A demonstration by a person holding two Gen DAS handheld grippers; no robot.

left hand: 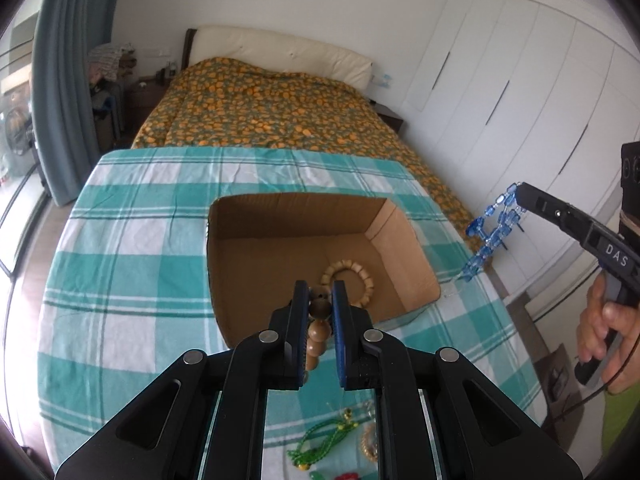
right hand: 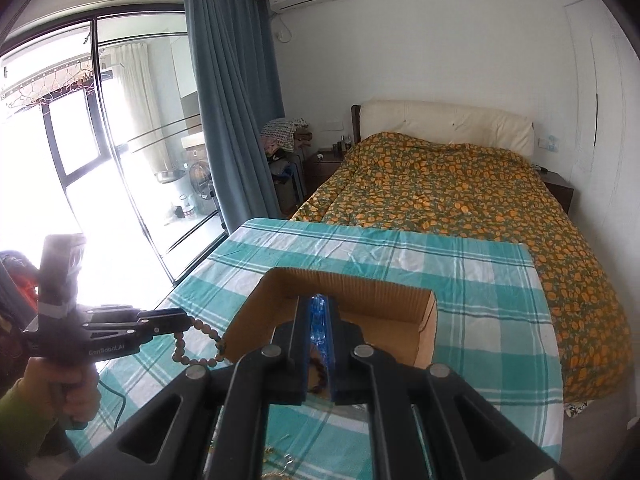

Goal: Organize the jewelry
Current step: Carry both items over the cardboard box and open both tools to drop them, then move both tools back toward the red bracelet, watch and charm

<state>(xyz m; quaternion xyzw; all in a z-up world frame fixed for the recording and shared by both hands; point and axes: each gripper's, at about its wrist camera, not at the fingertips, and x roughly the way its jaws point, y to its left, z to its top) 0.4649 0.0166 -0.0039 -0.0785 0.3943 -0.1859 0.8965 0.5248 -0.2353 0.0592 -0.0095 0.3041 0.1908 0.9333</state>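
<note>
We see the bed (left hand: 260, 108) under its orange-flowered cover beyond the bench (left hand: 120, 248), which wears a teal and white checked cloth. On the bench stands an open cardboard box (left hand: 280, 248), and a pale bead bracelet (left hand: 348, 280) lies on its floor near the right wall.

Our left tongs (left hand: 320, 300) hang over the near edge of the box, narrowed on a wooden bead bracelet (left hand: 319, 332); its brown beads sit pinched between the two blue-lined pads and the rest of the loop droops below them. From the right wrist view that same loop (right hand: 196, 344) dangles from the tips just outside the box's left wall.

Our right tongs (right hand: 319, 320) are closed tight on a blue crystal bracelet (right hand: 319, 324), only a sliver of blue showing between the pads, aimed over the box opening. From the left wrist view the blue crystal strand (left hand: 492, 232) hangs from the tips, off the right side of the box above the bench edge.

Near the close edge of the bench lies a green bead necklace (left hand: 320, 440) with a gold-toned piece just beside it
</note>
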